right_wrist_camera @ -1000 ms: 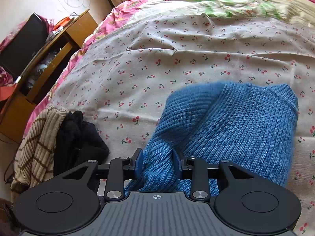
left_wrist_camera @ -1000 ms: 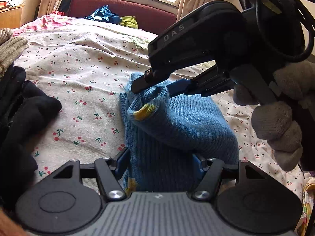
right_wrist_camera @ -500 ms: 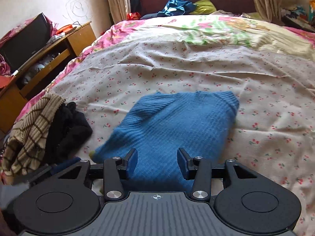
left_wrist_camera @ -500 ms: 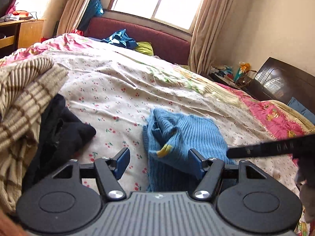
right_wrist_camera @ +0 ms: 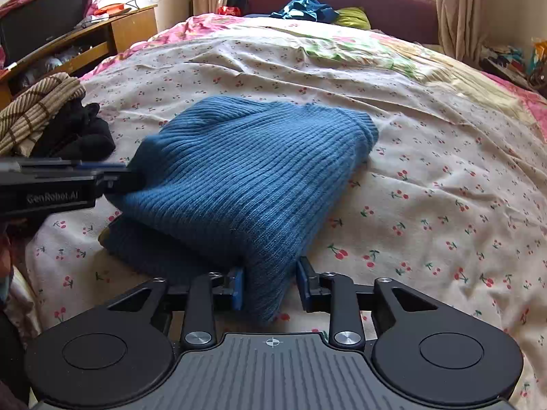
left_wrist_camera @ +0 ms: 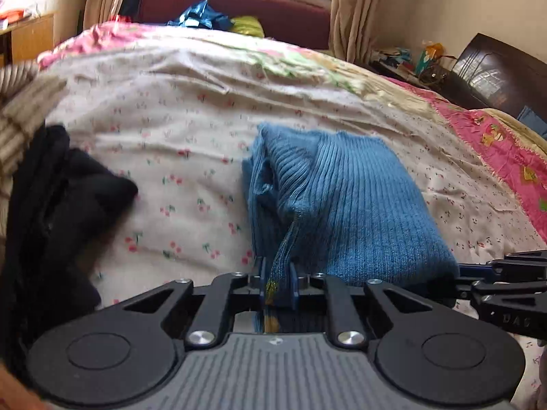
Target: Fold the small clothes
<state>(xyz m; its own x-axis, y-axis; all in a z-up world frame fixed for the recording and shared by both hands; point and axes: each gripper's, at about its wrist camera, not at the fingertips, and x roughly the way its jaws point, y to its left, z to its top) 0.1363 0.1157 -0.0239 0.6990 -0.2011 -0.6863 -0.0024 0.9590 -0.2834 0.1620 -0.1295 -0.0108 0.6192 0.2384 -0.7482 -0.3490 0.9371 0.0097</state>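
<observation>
Between the clenched left gripper (left_wrist_camera: pixel 276 283) fingers: blue sweater (left_wrist_camera: pixel 345 205) edge; right gripper (right_wrist_camera: pixel 270 288) released astride its corner, mid-fold, needing closure.

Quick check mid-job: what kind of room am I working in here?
Most likely a home bedroom. The blue sweater lies on a bed with a cherry-print sheet, a padded red headboard sits under a curtained window, and a cluttered wooden desk stands alongside.

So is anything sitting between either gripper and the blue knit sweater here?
Nothing visible. The left gripper is already shut on a fold of the blue knit sweater, and the right gripper sits open around its near corner.
</observation>
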